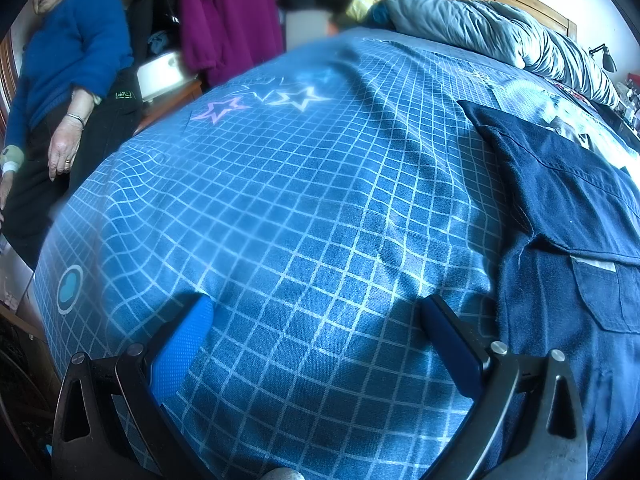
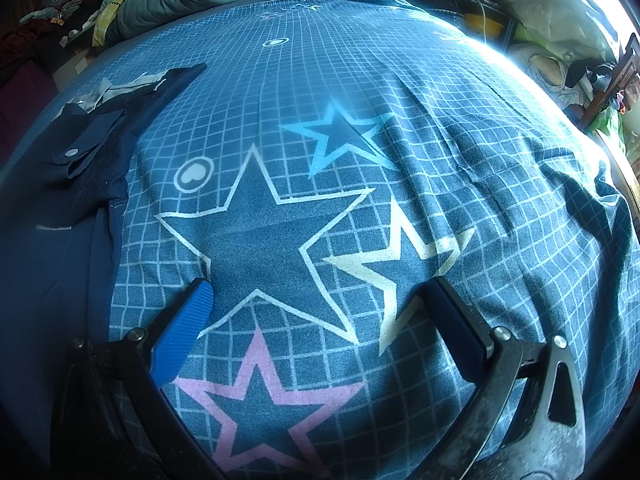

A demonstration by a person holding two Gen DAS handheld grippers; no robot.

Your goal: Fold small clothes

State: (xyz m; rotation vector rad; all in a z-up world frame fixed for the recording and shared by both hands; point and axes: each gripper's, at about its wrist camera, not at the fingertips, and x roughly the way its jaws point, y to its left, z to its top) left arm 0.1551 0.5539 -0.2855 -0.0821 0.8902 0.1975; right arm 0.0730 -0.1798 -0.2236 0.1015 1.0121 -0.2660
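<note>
Item: one navy garment [image 1: 568,200], lying flat on the grid-and-star bedspread [image 1: 300,200], between my two claws. My left claw [image 1: 316,336] hangs spread wide and empty over bare bedspread; the garment lies to its right, long axis running away from me. My right claw [image 2: 320,320], equally spread and empty, has it to its left. Neither is clearly nearer. No legible writing on the garment.

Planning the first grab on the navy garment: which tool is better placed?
Probably left. The navy garment lies right beside the open left tool; in the right wrist view it sits farther out from the open right tool.
</note>
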